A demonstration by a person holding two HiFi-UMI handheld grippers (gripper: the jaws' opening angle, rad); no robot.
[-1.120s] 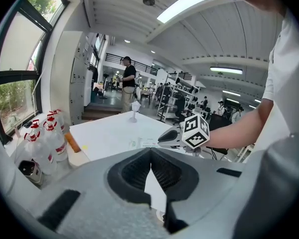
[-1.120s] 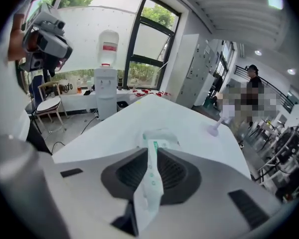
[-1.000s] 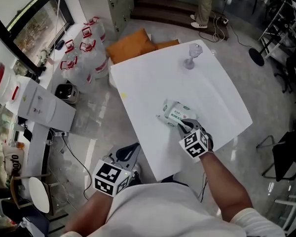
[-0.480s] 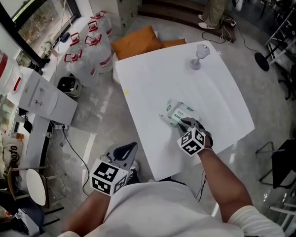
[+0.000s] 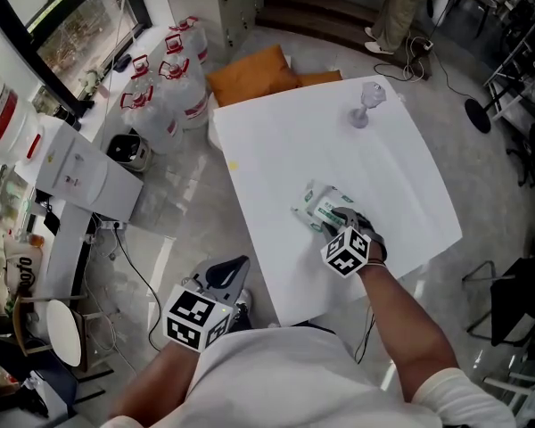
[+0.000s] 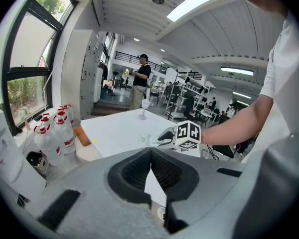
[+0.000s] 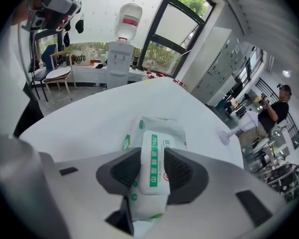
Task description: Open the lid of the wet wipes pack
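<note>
**Lid (image 7: 153, 153) straddled as jaws spread over wet wipes pack (image 5: 319, 201)**

Off the table's (image 5: 285, 141) left edge, over the grey floor (image 5: 187, 212), my left gripper (image 5: 236, 264) hangs by the near corner. Its jaws are clenched together on nothing, and it sits clear of the tabletop.

Bare white table stretches from that edge to the pack, which lies flat towards the near right of the top. There is open room all round it.

My right gripper (image 5: 337, 221) tips down over the pack's near end, close to the table's front edge. In the right gripper view its jaws stand spread wide with the green-striped lid between them, a pad at each long side, and I see no squeeze on it.

Farther right and well beyond, a stemmed glass (image 5: 366, 103) stands alone near the far corner.

A second ago this gripper sat higher, at the pack's near edge, its jaws narrower. It has come down and its jaws have just been opening around the lid. My left gripper has hardly shifted.
</note>
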